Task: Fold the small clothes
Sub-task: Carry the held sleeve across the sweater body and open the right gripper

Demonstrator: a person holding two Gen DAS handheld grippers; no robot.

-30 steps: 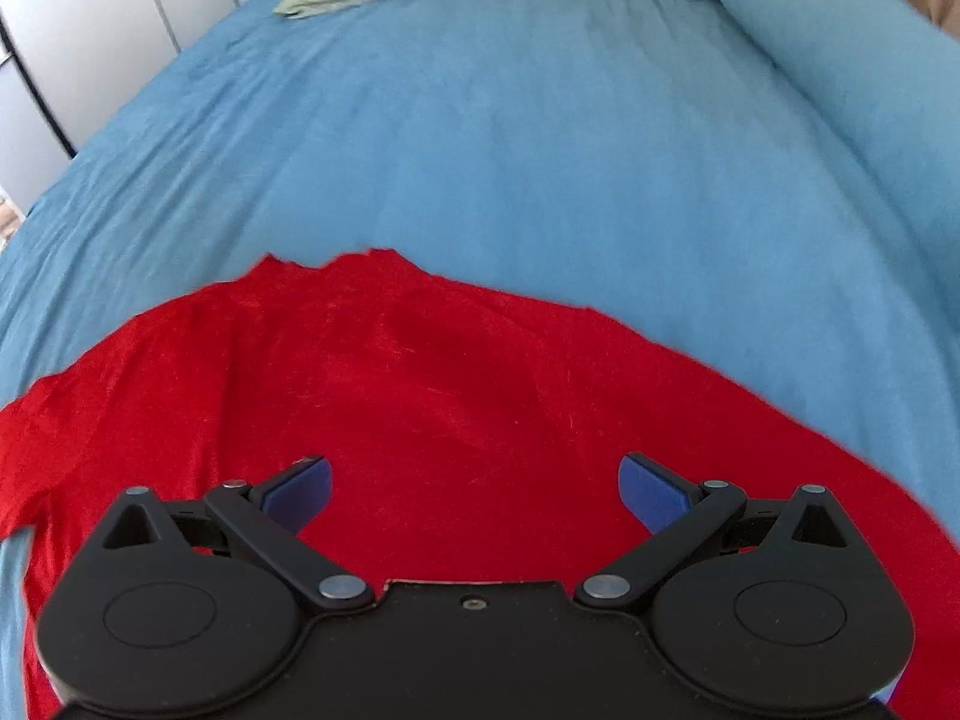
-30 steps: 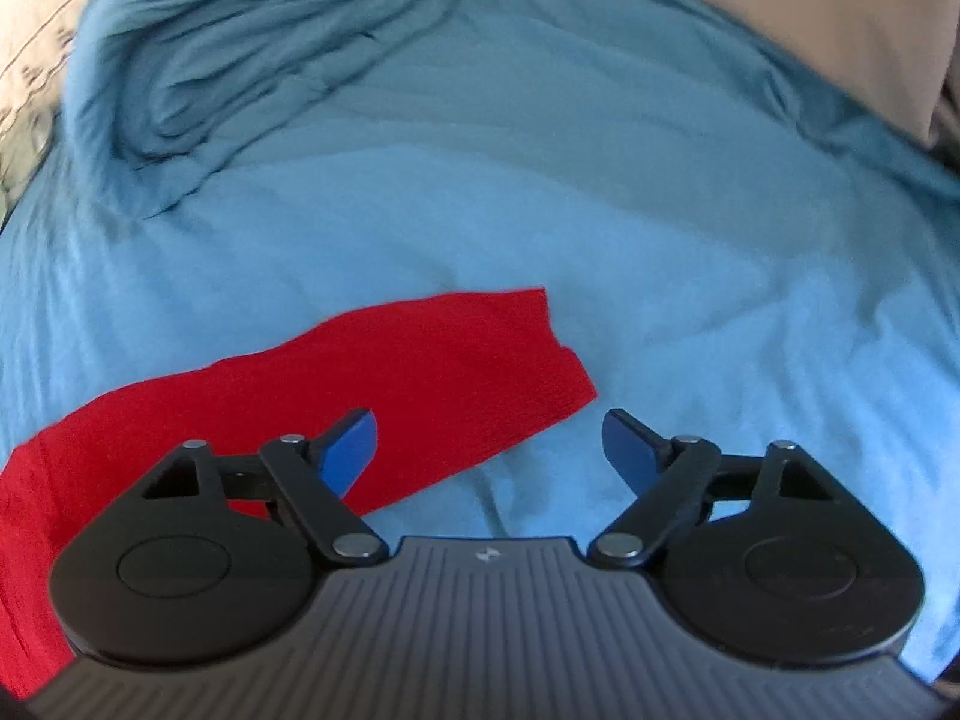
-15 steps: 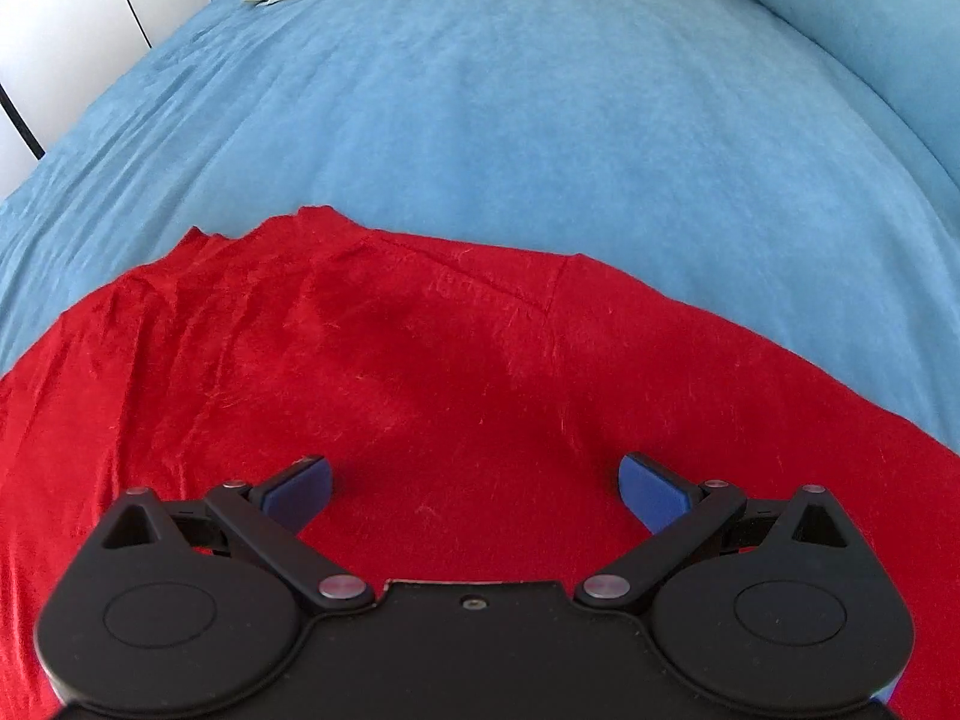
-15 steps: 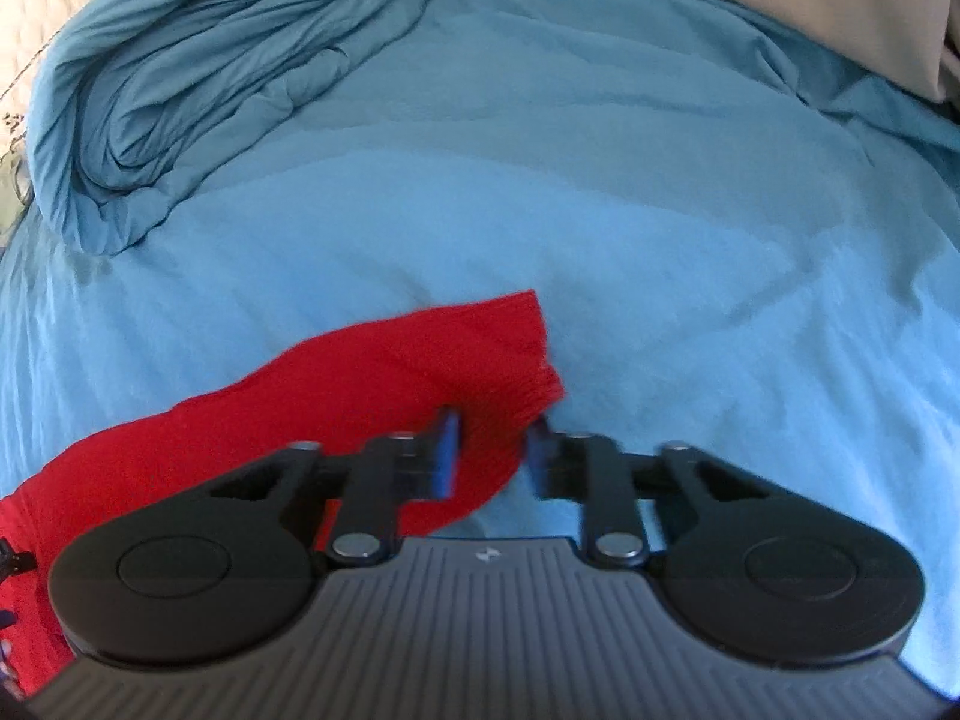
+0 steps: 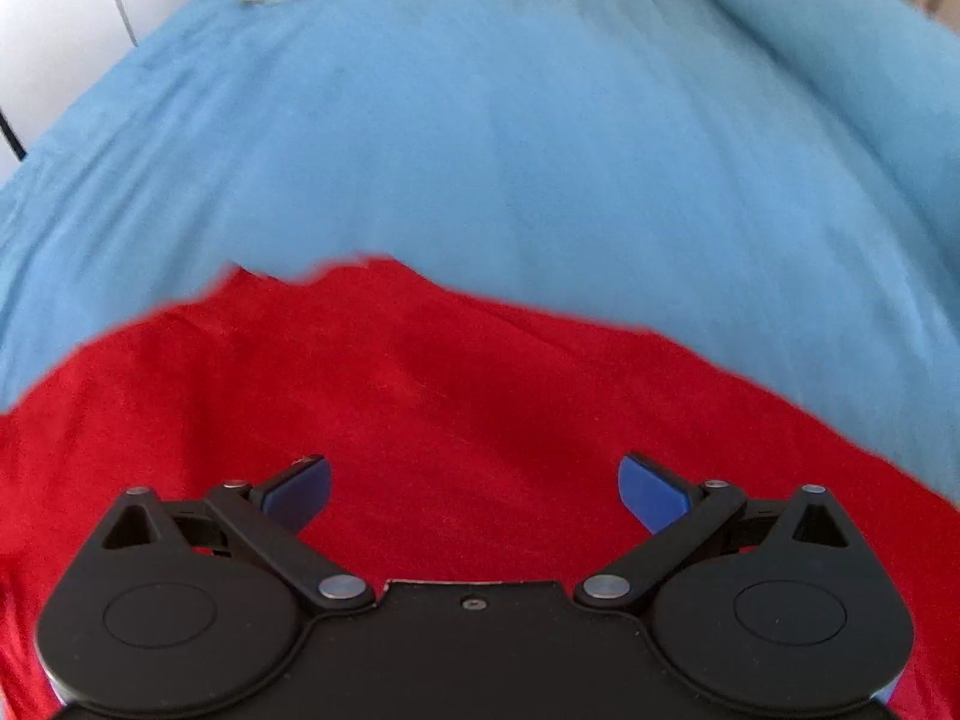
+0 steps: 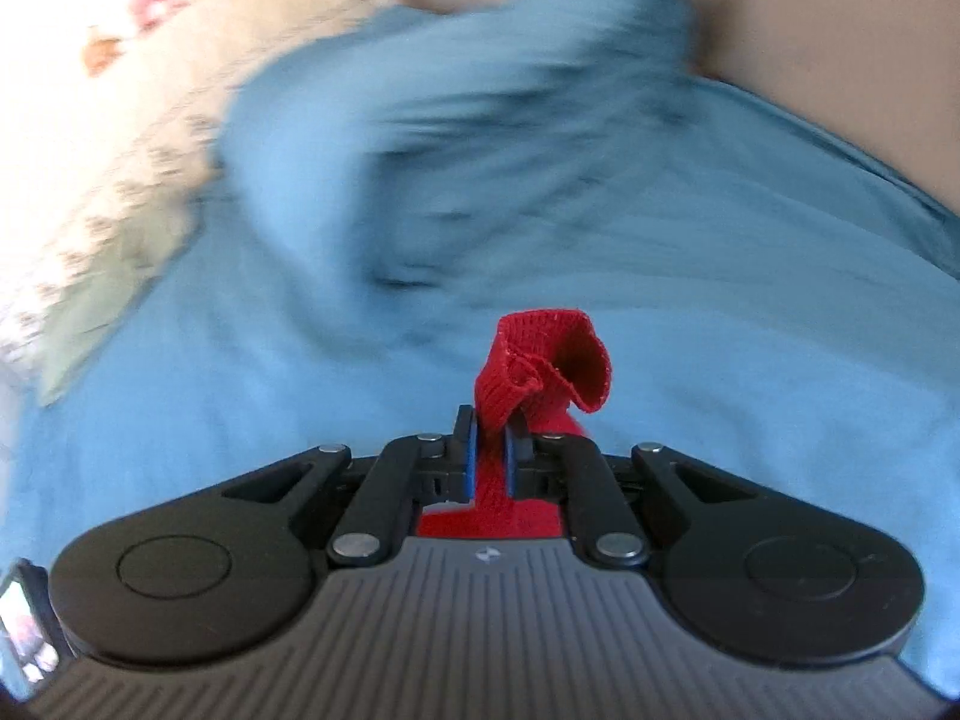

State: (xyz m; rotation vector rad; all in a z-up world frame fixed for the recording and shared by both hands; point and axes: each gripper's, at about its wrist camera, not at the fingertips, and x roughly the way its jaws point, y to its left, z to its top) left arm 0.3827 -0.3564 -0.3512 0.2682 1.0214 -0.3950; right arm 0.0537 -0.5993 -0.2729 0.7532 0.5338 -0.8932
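Right tool point(image 6: 487, 456) clamped on sleeve cuff point(image 6: 543, 363) to fold it over; left tool point(image 5: 474, 489) wide open, empty, above red shirt point(image 5: 420, 408) on the bed point(image 5: 510, 150).

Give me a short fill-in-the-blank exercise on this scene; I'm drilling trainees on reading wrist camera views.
1. The right gripper is shut on a fold of the ____ garment.
2. The left gripper has its fingers ____ above the garment.
3. The garment lies on a ____ bed cover.

Missing words: red; open; blue
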